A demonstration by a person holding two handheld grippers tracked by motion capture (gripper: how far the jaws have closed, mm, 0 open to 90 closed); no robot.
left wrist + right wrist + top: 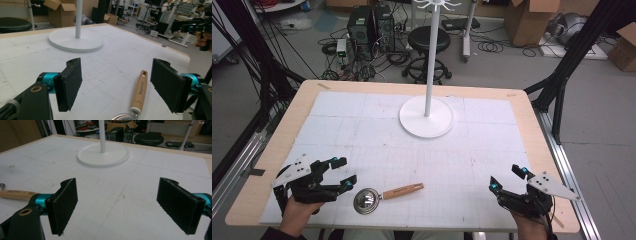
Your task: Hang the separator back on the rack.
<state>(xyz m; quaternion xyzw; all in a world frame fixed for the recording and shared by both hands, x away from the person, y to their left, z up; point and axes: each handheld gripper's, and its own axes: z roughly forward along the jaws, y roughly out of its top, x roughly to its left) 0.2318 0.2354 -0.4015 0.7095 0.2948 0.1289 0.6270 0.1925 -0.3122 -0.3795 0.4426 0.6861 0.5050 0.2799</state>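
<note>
- Scoop (383, 195) lies flat near the front edge of the worktop (257, 185), left of centre: a shiny metal bowl toward the near left, a pale wooden handle pointing right and slightly away.
- Left claw (339, 173) sits just left of the bowl, its jaws spread wide and holding nothing; in the left gripper view the handle (139, 91) lies on the mat between the two pads.
- Right claw (508, 178) rests at the near right, well apart from the scoop, also spread wide and empty.
- Handling, as a guess: the scoop looks stiff and light, with most of its weight likely at the metal end. The polished bowl is rounded and probably slippery, so a poor place to pinch.
- The wooden handle looks like the better hold: straight, matt, narrow enough for the pads. Gripping nearer the bowl should stop the heavy end from drooping.
- Hole at the handle's far end could suit the white stand (427, 116) at the middle far side, whose top carries hooks.
- Writing: dark lettering runs along the handle, too blurred to read. No other label is legible.
</note>
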